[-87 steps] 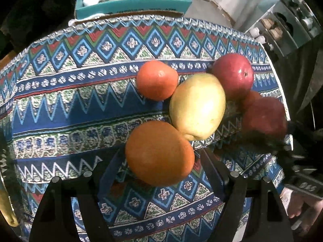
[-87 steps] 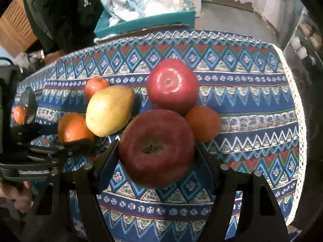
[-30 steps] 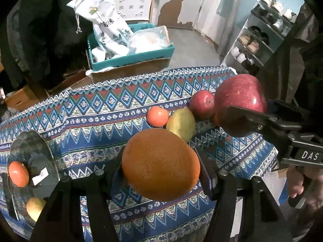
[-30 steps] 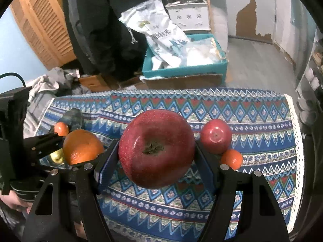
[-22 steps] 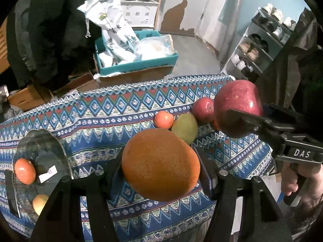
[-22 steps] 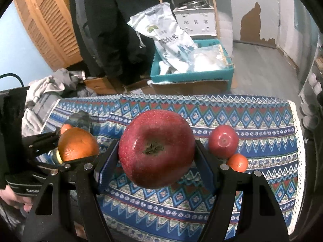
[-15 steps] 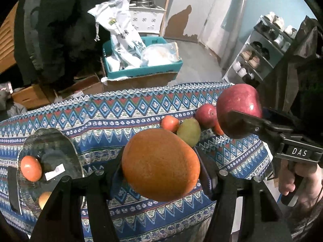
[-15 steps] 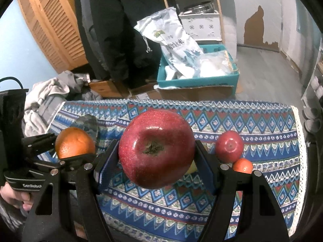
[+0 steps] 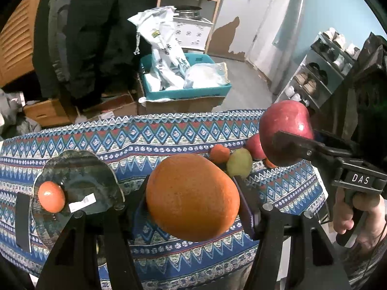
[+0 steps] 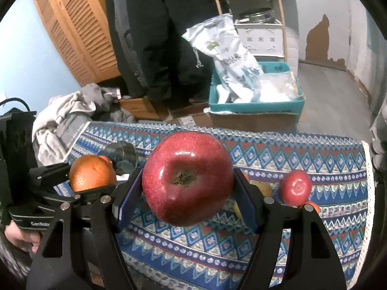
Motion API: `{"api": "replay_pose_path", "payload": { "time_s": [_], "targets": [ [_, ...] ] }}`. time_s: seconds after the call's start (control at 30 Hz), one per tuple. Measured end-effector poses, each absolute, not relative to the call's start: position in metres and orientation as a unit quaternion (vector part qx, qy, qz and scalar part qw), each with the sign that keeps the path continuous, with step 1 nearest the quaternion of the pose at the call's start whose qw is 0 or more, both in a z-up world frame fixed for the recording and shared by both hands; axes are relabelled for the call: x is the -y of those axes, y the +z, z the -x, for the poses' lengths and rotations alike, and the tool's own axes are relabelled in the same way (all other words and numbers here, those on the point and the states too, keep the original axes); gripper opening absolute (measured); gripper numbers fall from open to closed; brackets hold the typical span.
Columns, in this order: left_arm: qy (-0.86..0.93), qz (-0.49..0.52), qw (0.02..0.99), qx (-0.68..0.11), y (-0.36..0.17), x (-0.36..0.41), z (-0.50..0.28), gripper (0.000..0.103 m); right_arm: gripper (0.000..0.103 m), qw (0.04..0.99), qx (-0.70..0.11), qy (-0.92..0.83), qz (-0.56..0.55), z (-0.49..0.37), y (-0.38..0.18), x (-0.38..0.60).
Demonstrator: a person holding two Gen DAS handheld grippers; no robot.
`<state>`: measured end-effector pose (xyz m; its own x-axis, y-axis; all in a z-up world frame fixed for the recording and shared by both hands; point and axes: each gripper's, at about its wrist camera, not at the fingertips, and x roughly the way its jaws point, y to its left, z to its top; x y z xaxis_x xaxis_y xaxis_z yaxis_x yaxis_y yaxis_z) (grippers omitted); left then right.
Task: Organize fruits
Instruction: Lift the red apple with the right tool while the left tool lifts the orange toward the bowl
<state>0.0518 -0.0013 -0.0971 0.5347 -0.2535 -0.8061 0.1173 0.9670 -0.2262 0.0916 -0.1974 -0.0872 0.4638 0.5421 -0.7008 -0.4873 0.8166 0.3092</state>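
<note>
- Left gripper [image 9: 193, 207] pinched the orange [image 9: 192, 197] between both pads, clear above the cloth [image 9: 154, 130].
- Right gripper [image 10: 186, 193] clamped the apple [image 10: 186, 177] across its widest part, stem end toward the camera.
- Orange looked firm, its dimpled skin likely grippy; apple glossy, probably slicker and bruisable.
- Both round: a hold at mid-girth seemed safest.
- Glass plate [image 9: 96, 169] lay left of the left fingers, one small fruit [image 9: 51, 197] on it.

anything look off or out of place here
Nothing on the table stands out. The orange and big apple sit squarely in their hand-held grippers; the other fruit rests intact on the cloth and glass plate.
</note>
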Motion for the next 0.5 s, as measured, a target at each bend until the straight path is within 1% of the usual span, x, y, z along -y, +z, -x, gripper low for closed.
{"api": "replay_pose_path", "payload": {
  "time_s": [0.5],
  "targets": [
    [-0.072,0.111,0.875,-0.465,-0.099,-0.055,-0.041,0.065,0.072,0.838,-0.431,0.335,-0.009,-0.094,-0.087,0.138]
  ]
}}
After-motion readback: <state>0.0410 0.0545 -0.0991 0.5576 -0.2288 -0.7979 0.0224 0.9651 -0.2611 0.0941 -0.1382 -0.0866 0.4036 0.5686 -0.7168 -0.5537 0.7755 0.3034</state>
